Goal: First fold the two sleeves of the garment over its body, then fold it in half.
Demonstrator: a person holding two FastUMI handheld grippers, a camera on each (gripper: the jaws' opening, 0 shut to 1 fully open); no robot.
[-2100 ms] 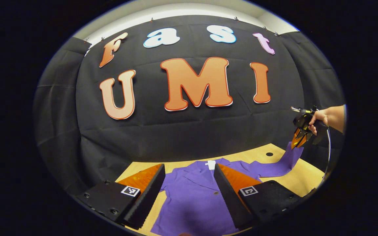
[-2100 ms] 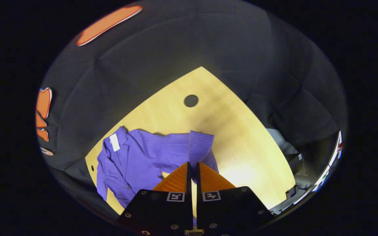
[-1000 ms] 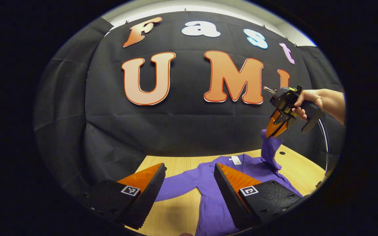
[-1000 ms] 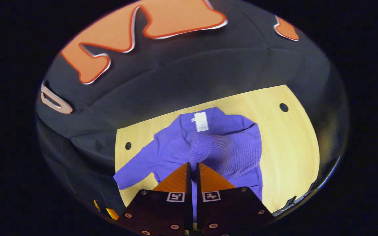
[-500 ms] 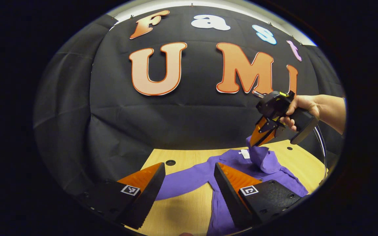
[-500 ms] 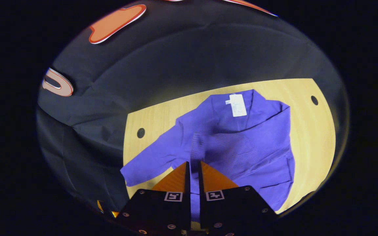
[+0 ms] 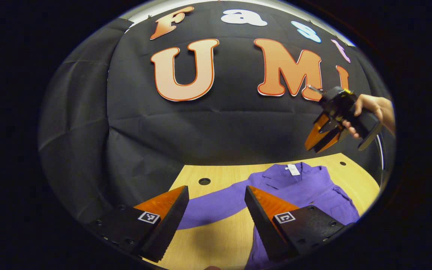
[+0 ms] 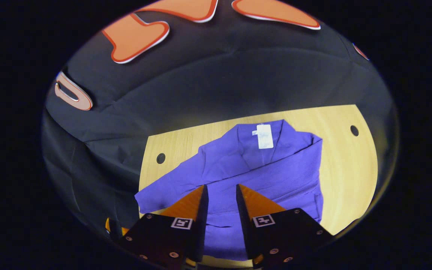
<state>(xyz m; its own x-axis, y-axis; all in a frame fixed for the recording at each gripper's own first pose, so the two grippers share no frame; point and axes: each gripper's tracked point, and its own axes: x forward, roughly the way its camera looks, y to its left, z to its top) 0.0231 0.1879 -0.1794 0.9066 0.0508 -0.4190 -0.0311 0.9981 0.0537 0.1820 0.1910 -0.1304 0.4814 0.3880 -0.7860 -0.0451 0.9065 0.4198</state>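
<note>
1. Looking at the garment (image 8: 261, 176), it's a purple jacket lying flat on the wooden bench (image 8: 347, 168), collar and white tag (image 8: 264, 136) toward the booth wall.
2. Its right sleeve (image 8: 283, 176) is already laid across the chest, running as a band from the right shoulder toward the middle. So I'd call fold 1 of 3 done.
3. The right hand-held gripper (image 8: 221, 193) hangs above the body with its fingers spread apart and nothing between them. From the left gripper view you can see it held up in the air by a hand (image 7: 369, 110), well clear of the cloth.
4. The left sleeve (image 7: 216, 204) sticks straight out to the side on the bench, totally unfolded, ending near a round hole (image 7: 204, 181) in the bench top.
5. The left hand-held gripper (image 7: 216, 198) is wide open too, empty, hovering over that sleeve with the cloth showing in the gap between its fingers. Can't tell how high above it sits.
6. My read: we're at the start of sleeve number 2. Next move should be dropping the left one onto the sleeve near the cuff, pinching it, then lifting and carrying it across the chest so it lands over the first sleeve.
7. After that the fold in half is what's left, probably hem up toward the collar.
</note>
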